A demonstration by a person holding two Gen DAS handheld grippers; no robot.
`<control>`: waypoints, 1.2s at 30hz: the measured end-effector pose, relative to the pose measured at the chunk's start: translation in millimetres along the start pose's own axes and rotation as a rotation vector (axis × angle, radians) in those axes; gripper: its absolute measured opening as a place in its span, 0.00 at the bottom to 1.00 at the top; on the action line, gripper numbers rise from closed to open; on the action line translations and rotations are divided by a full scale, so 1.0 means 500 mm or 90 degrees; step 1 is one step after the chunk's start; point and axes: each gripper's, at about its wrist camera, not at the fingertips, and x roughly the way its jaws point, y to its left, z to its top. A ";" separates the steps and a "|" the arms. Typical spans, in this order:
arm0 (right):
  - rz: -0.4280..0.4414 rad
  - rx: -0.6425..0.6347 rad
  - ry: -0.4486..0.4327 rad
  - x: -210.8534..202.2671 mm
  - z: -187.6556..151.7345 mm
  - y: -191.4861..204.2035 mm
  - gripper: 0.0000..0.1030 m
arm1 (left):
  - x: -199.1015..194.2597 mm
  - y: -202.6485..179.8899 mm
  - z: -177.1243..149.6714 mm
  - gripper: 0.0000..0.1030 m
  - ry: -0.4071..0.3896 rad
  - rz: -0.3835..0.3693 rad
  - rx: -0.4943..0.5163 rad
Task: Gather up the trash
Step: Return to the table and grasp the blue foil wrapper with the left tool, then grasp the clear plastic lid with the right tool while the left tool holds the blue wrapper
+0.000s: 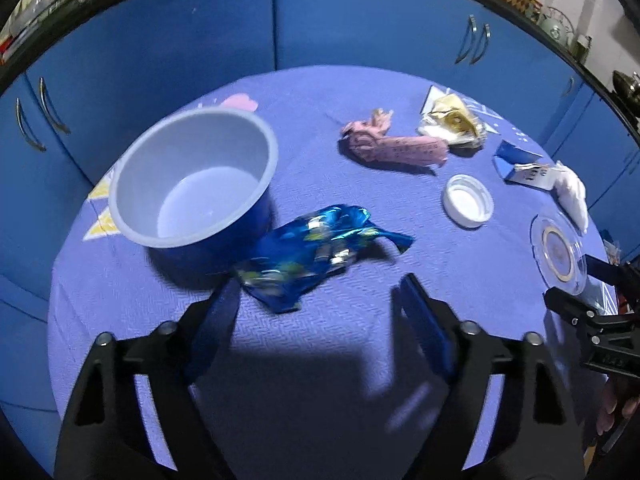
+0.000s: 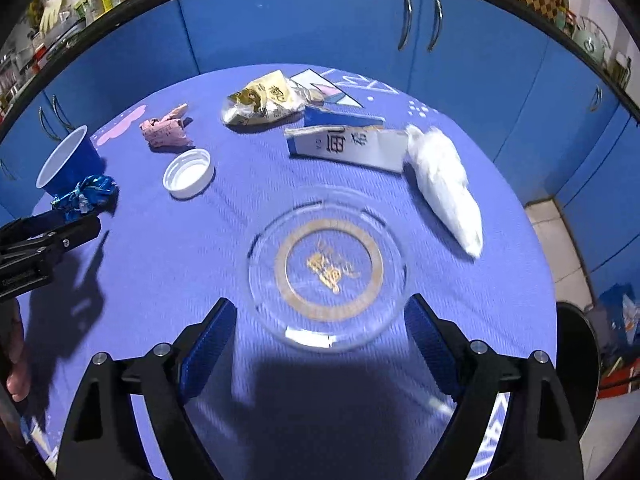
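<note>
A blue cup with a white inside stands empty on the round table. A crumpled blue foil wrapper lies just right of it. My left gripper is open, its fingers either side of the wrapper's near end. A pink wrapper, gold packet, white cap, blue-white carton and white tissue lie further right. My right gripper is open over a clear plastic lid.
Blue cabinet doors ring the table's far side. In the right wrist view, the cup and foil wrapper sit far left, beside the left gripper. Tiled floor shows right.
</note>
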 end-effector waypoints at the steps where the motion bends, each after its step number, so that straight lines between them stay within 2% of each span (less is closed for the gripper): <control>1: 0.000 0.000 -0.003 0.002 0.003 0.000 0.82 | 0.000 0.001 0.001 0.73 -0.003 0.002 0.000; 3: 0.002 -0.001 -0.012 0.004 0.006 0.001 0.82 | 0.001 0.002 0.002 0.66 -0.008 0.006 -0.001; 5: 0.001 -0.006 -0.024 0.005 0.006 0.003 0.82 | -0.001 0.003 0.004 0.47 -0.015 0.008 -0.002; 7: 0.008 -0.018 -0.037 -0.004 0.000 0.009 0.75 | -0.003 0.007 0.004 0.40 -0.016 0.000 -0.008; 9: -0.006 -0.035 -0.046 -0.012 -0.009 0.017 0.75 | -0.006 0.009 0.002 0.33 -0.014 -0.011 -0.015; 16: -0.028 -0.067 -0.075 -0.064 -0.041 0.026 0.73 | -0.043 -0.023 -0.012 0.32 -0.032 -0.048 -0.009; 20: -0.062 -0.050 -0.085 -0.113 -0.061 -0.015 0.72 | -0.070 -0.114 -0.009 0.32 -0.038 -0.079 0.052; 25: -0.102 -0.008 -0.101 -0.182 -0.089 -0.084 0.69 | -0.123 -0.249 -0.008 0.32 -0.076 -0.126 0.141; 26: -0.104 -0.002 -0.103 -0.190 -0.093 -0.092 0.65 | -0.129 -0.270 -0.006 0.32 -0.081 -0.132 0.154; 28: -0.097 0.016 -0.094 -0.205 -0.103 -0.116 0.35 | -0.142 -0.307 -0.007 0.32 -0.091 -0.143 0.177; 29: -0.088 0.029 -0.081 -0.206 -0.107 -0.128 0.24 | -0.148 -0.326 -0.007 0.32 -0.095 -0.149 0.189; 33: -0.073 0.045 -0.059 -0.193 -0.128 -0.147 0.23 | -0.157 -0.363 -0.007 0.32 -0.100 -0.157 0.201; 34: -0.068 0.040 -0.056 -0.191 -0.134 -0.144 0.20 | -0.157 -0.364 -0.006 0.32 -0.098 -0.159 0.200; 35: -0.067 0.034 -0.053 -0.186 -0.137 -0.139 0.11 | -0.154 -0.365 -0.004 0.32 -0.097 -0.157 0.201; 36: -0.069 0.029 -0.050 -0.180 -0.140 -0.133 0.09 | -0.155 -0.364 -0.007 0.32 -0.096 -0.154 0.203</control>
